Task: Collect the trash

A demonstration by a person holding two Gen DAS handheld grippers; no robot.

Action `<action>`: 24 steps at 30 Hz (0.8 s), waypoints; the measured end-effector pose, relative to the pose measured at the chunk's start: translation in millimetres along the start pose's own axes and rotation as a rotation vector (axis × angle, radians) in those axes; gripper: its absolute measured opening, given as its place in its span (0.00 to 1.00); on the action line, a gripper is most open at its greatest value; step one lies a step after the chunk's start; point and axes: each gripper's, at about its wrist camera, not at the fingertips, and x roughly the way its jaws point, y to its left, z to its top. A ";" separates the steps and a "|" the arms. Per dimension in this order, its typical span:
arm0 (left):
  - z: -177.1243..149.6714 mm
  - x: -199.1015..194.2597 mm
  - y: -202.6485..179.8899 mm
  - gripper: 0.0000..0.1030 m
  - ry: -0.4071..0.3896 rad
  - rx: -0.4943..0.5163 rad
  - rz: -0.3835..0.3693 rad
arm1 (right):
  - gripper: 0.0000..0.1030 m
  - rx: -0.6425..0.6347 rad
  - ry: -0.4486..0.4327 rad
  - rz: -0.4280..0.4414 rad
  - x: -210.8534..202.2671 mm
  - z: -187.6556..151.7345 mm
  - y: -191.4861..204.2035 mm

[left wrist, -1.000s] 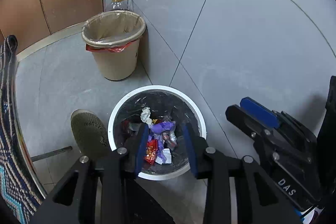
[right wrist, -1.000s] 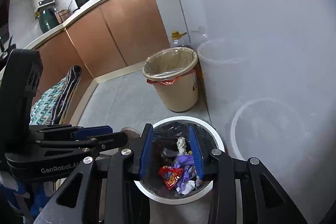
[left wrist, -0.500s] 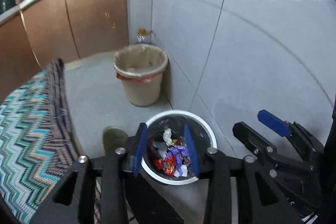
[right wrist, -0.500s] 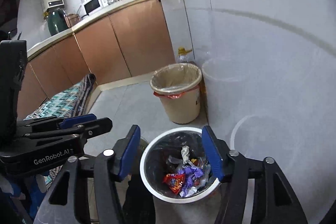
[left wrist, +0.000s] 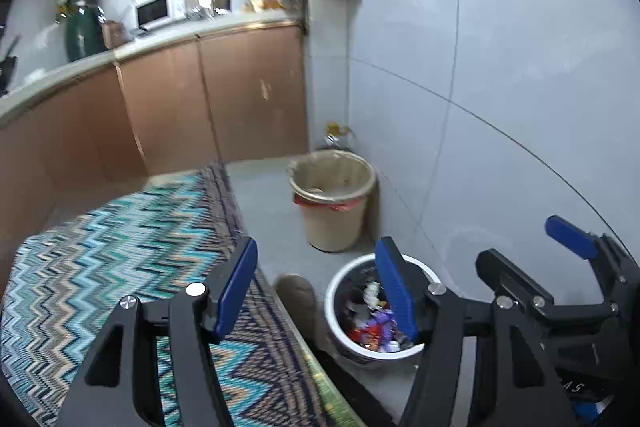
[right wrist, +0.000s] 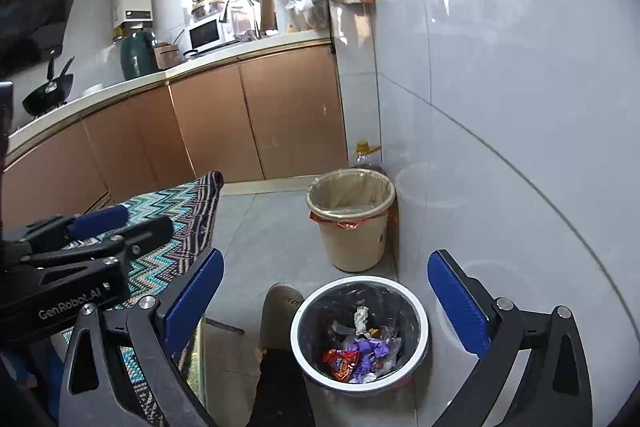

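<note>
A small white-rimmed bin (right wrist: 298, 323) with a black liner stands on the floor by the wall and holds crumpled wrappers (right wrist: 356, 355) in red, purple and white. My right gripper (right wrist: 324, 259) hovers well above it, jaws opening wide with nothing between them. In the left wrist view the same bin (left wrist: 336, 291) sits low, partly behind one blue pad. My left gripper (left wrist: 316, 247) is also above it and opening, empty. Each gripper shows in the other's view: the right gripper (left wrist: 528, 247) and the left gripper (right wrist: 136, 221).
A beige bin (right wrist: 352, 227) with a liner stands further back against the tiled wall, an oil bottle (right wrist: 364, 155) behind it. A person's shoe (right wrist: 280, 311) and dark trouser leg are left of the small bin. A zigzag-patterned cloth (left wrist: 100, 267) covers a table at left; brown cabinets (right wrist: 240, 123) stand behind.
Both grippers have risen and tilted upward, so the small bin has sunk lower in both views. Both pairs of jaws have spread wider. The patterned cloth now fills the left wrist view's left side.
</note>
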 end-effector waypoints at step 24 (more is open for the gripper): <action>-22.9 -132.7 49.4 0.74 -0.231 -0.107 0.248 | 1.00 -0.144 -0.165 -0.021 -109.9 8.1 58.0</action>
